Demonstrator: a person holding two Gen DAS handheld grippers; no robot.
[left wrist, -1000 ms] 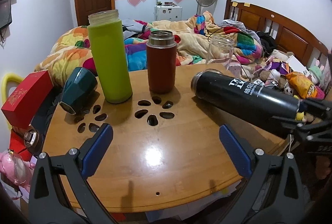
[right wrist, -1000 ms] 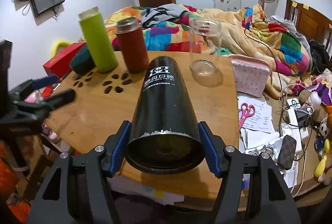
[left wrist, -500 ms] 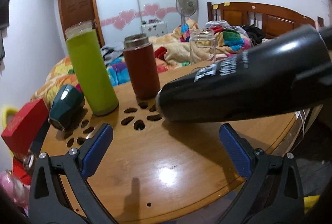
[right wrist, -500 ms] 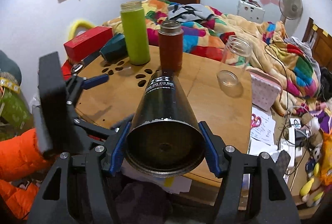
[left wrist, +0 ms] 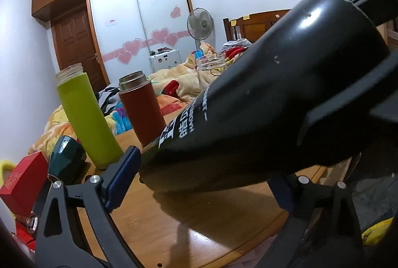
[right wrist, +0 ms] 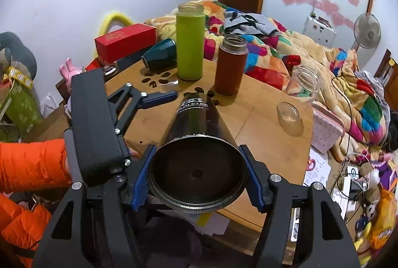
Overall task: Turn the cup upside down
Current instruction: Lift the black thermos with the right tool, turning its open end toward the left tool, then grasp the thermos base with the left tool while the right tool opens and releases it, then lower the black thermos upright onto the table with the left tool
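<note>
My right gripper [right wrist: 197, 177] is shut on the black cup [right wrist: 196, 141], a tall black flask with white lettering. It holds the cup near its base, tilted with the mouth end pointing down toward the round wooden table [right wrist: 261, 123]. In the left wrist view the black cup [left wrist: 261, 106] fills the frame and passes between the fingers of my left gripper [left wrist: 199, 171], which is open around its lower end. The left gripper also shows in the right wrist view [right wrist: 159, 96], beside the cup's far end.
On the table stand a green bottle [right wrist: 190, 44], a red-brown flask [right wrist: 230, 65], a clear glass jar [right wrist: 302, 84] and a small glass [right wrist: 289, 118]. A dark teal cup [right wrist: 159, 56] lies on its side beside a red box [right wrist: 124, 41]. A bed with blankets lies behind.
The right gripper lifted and tilted the black cup, mouth end down over the table. The left gripper moved in and its open fingers now straddle the cup's lower end.
</note>
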